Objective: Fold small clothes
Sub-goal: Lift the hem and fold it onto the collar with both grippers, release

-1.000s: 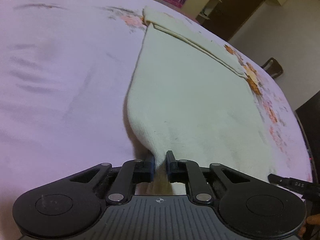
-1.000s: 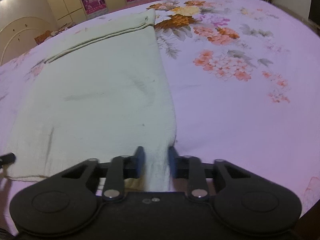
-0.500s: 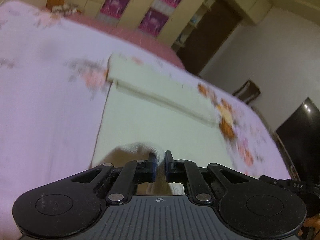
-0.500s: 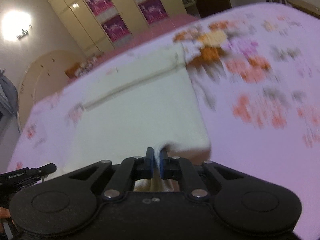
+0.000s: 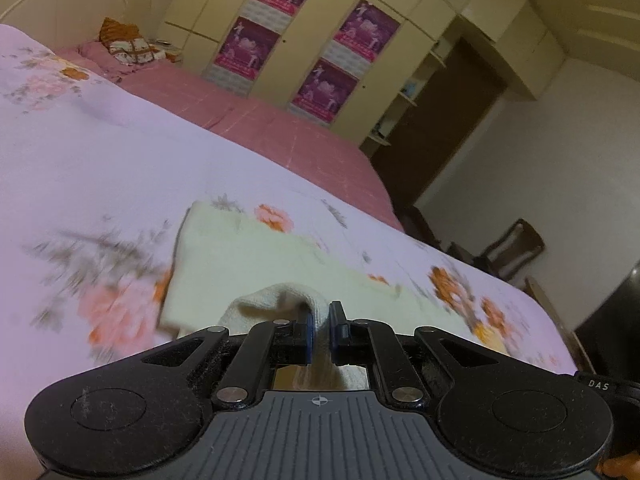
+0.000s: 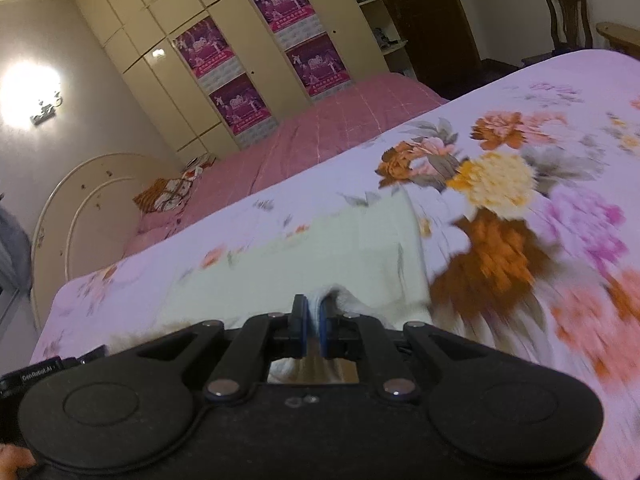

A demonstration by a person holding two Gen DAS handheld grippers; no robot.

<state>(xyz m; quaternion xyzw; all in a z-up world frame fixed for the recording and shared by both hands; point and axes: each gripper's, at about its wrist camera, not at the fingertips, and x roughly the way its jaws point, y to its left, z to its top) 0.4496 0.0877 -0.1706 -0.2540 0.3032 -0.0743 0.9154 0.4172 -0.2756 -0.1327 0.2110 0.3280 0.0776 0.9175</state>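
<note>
A pale cream garment lies on the floral bedsheet. My left gripper is shut on a near corner of the garment and holds it lifted over the flat part. My right gripper is shut on the other near corner of the garment and holds it raised the same way. The far hem of the garment lies flat ahead of both grippers. The part under the grippers is hidden.
A pink bed with a patterned cushion stands beyond the sheet. Wardrobes with purple posters line the far wall. A dark wooden chair stands at the right. The bedsheet also shows in the right wrist view.
Both grippers have lifted the near edge of the garment and carried it forward toward the far hem. The right gripper closed on its corner during the last second.
</note>
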